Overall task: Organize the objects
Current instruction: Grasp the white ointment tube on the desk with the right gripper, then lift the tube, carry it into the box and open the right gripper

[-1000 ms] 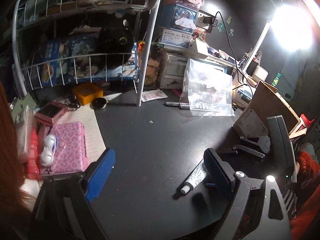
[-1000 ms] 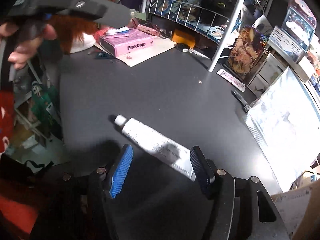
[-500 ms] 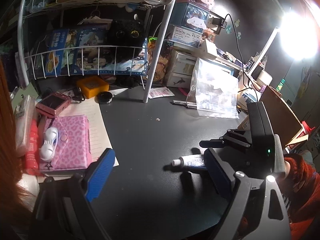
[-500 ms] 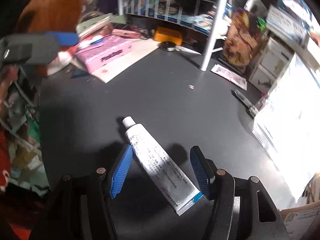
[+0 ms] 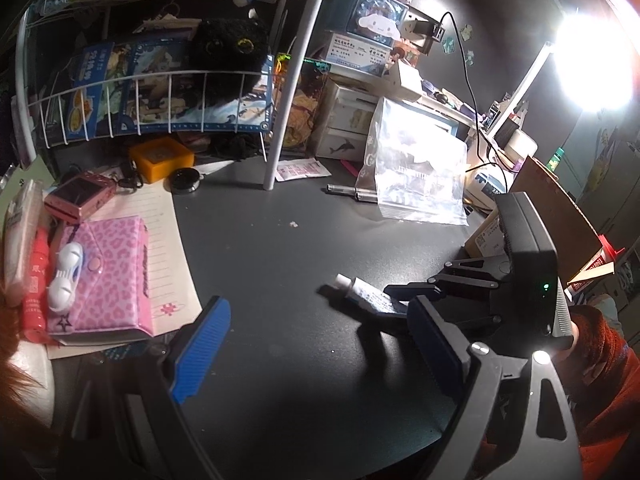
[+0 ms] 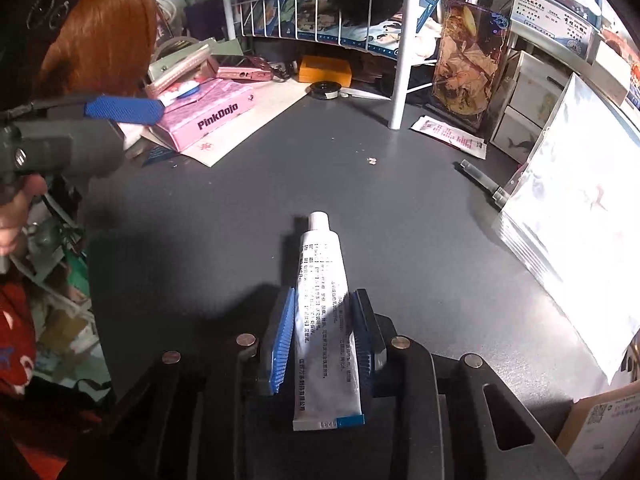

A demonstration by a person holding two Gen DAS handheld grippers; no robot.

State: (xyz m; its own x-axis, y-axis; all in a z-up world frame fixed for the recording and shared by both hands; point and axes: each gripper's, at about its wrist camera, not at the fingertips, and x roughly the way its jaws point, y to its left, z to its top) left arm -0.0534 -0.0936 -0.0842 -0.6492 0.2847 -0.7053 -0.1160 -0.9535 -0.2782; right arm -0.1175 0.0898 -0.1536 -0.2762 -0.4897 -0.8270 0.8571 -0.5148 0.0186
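Observation:
My right gripper (image 6: 323,304) is shut on a white tube of ointment (image 6: 323,280) with a white cap. The tube lies lengthwise between the blue pads, cap pointing away over the dark desk (image 6: 248,208). In the left wrist view the tube (image 5: 360,290) sticks out of the right gripper at the right, just above the desk (image 5: 280,264). My left gripper (image 5: 316,336) is open and empty above the desk's near part; it shows at the left of the right wrist view, its blue pad (image 6: 122,109) by the pink box.
A pink PinkDojo box (image 5: 106,276) with a white contact lens case (image 5: 66,276) lies on paper at the left. A pink camera (image 5: 78,196), an orange box (image 5: 160,158), a white wire rack (image 5: 160,92), a plastic bag (image 5: 416,168), a pen (image 5: 352,192) and a cardboard box (image 5: 556,216) ring the desk.
My right gripper has turned in line with the tube and shut on it. The left gripper has stayed open, drifting slightly.

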